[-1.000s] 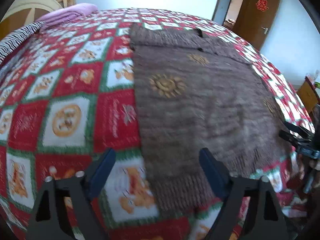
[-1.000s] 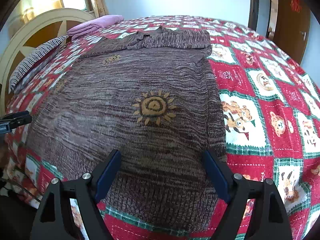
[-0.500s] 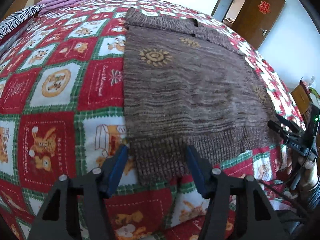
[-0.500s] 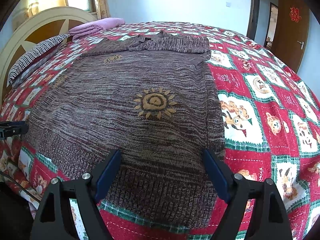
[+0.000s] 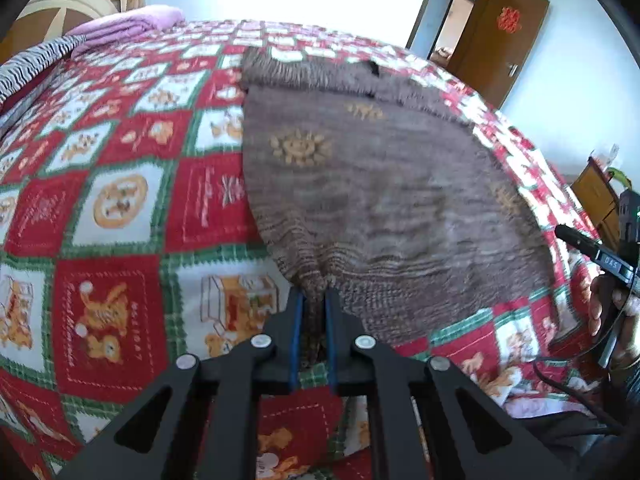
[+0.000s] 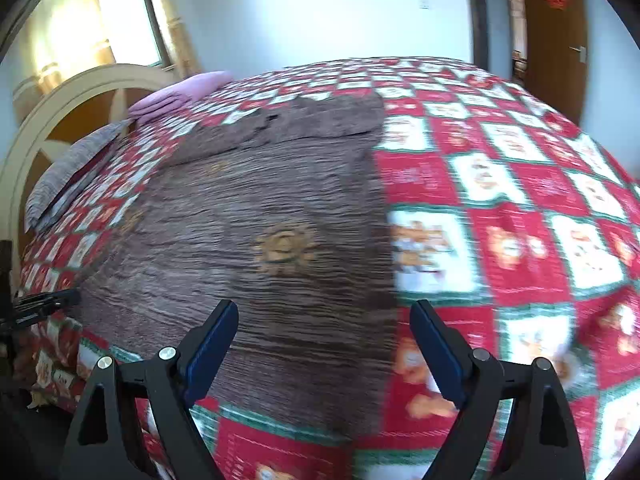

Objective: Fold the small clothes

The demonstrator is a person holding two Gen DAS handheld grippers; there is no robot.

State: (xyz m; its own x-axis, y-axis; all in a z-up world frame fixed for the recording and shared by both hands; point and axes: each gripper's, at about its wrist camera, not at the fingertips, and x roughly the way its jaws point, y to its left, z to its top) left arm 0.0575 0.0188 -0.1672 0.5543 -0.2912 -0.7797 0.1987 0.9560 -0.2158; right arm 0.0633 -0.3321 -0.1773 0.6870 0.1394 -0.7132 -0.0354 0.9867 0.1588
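Note:
A brown knitted sweater [image 5: 380, 184] with yellow sun motifs lies flat on a red, green and white patterned bedspread [image 5: 120, 208]; it also shows in the right wrist view [image 6: 272, 240]. My left gripper [image 5: 313, 300] is shut on the sweater's ribbed hem at its near left corner, and the knit bunches between the fingers. My right gripper [image 6: 324, 320] is open and empty, above the hem near the sweater's right edge. Its tip also shows at the right of the left wrist view [image 5: 576, 240].
A folded purple cloth [image 5: 128, 26] and a striped pillow [image 6: 64, 176] lie at the head of the bed by a cream headboard [image 6: 80, 96]. A brown door [image 5: 500, 36] stands open at the back right. A wooden cabinet [image 5: 596, 196] stands right of the bed.
My left gripper has closed on the sweater's hem corner, which was lying flat between open fingers before. My right gripper has stayed open and lifted a little; its view is blurred by motion.

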